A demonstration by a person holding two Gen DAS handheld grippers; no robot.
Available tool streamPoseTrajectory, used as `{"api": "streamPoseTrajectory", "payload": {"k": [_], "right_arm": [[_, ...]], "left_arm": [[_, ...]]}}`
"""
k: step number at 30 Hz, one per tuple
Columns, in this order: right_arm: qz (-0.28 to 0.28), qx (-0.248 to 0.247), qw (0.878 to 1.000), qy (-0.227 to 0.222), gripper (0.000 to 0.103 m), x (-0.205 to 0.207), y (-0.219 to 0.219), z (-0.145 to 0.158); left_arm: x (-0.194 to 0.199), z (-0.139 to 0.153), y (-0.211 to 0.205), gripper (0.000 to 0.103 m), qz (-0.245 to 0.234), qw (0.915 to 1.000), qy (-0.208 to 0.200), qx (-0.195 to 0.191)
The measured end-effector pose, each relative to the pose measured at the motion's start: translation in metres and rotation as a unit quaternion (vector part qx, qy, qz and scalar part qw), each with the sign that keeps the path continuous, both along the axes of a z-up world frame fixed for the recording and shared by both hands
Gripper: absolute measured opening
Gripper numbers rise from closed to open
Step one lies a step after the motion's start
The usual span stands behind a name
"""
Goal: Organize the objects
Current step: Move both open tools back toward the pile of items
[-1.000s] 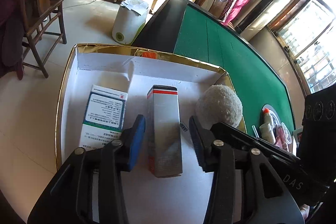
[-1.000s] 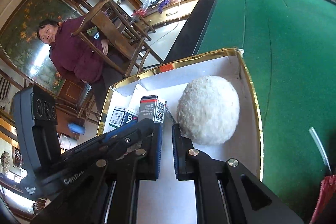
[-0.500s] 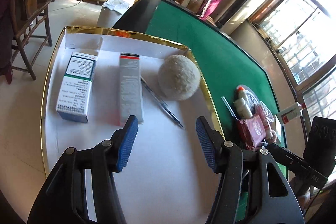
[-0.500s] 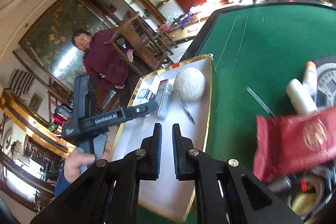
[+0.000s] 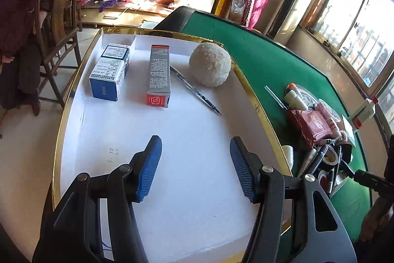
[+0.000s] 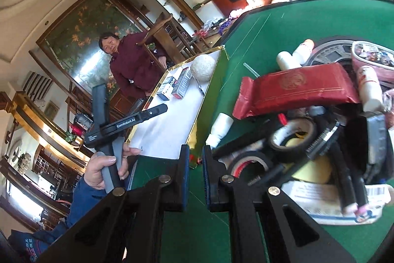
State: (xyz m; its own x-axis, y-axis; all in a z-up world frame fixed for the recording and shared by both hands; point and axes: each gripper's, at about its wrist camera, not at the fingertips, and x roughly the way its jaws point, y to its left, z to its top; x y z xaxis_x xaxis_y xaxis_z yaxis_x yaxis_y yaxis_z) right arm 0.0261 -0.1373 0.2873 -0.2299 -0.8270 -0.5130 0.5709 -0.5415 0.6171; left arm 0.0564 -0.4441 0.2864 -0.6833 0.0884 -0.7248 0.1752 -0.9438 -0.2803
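A white tray with a gold rim (image 5: 248,90) lies on the green table (image 5: 270,65). In its far half lie a blue-and-white box (image 5: 109,73), a grey box with a red end (image 5: 159,75), a pen (image 5: 197,91) and a fluffy white ball (image 5: 210,64). My left gripper (image 5: 195,144) hangs open over the bare near part of the tray, nothing between its fingers. My right gripper (image 6: 195,152) is shut and holds nothing, just left of a heap of loose items: a red packet (image 6: 295,88), tape rolls (image 6: 293,139) and a white bottle (image 6: 220,127).
The heap (image 5: 317,139) sits right of the tray, with a white bottle (image 5: 363,112) beyond it. A person in a dark red jacket (image 6: 130,65) stands behind the tray's far end. A wooden chair (image 5: 61,28) stands on the floor to the left.
My left gripper has drawn back from the grey box toward the tray's near end, jaws a little wider. The right gripper has swung from the ball across to the heap, still shut.
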Motion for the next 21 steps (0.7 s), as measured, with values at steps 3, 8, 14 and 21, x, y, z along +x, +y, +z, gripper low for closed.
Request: {"api": "streamPoseTrajectory", "payload": {"k": [3, 8, 14, 21], "right_arm": [[-0.011, 0.009, 1.0, 0.007, 0.009, 0.001, 0.019, -0.001], [-0.05, 0.03, 0.998, 0.023, 0.009, -0.012, 0.052, -0.005], [-0.093, 0.033, 0.995, -0.008, 0.009, -0.033, 0.081, -0.022], [-0.102, 0.061, 0.992, -0.048, 0.009, -0.052, 0.109, -0.042]], "left_arm": [[0.004, 0.004, 0.005, 0.058, 0.001, 0.9998, -0.004, -0.022], [0.035, 0.029, 0.022, 0.058, 0.006, 0.9983, 0.051, -0.028], [0.078, 0.02, 0.093, 0.071, -0.093, 0.9894, 0.108, 0.027], [0.083, 0.0, 0.15, 0.071, -0.2, 0.9714, 0.117, 0.051]]}}
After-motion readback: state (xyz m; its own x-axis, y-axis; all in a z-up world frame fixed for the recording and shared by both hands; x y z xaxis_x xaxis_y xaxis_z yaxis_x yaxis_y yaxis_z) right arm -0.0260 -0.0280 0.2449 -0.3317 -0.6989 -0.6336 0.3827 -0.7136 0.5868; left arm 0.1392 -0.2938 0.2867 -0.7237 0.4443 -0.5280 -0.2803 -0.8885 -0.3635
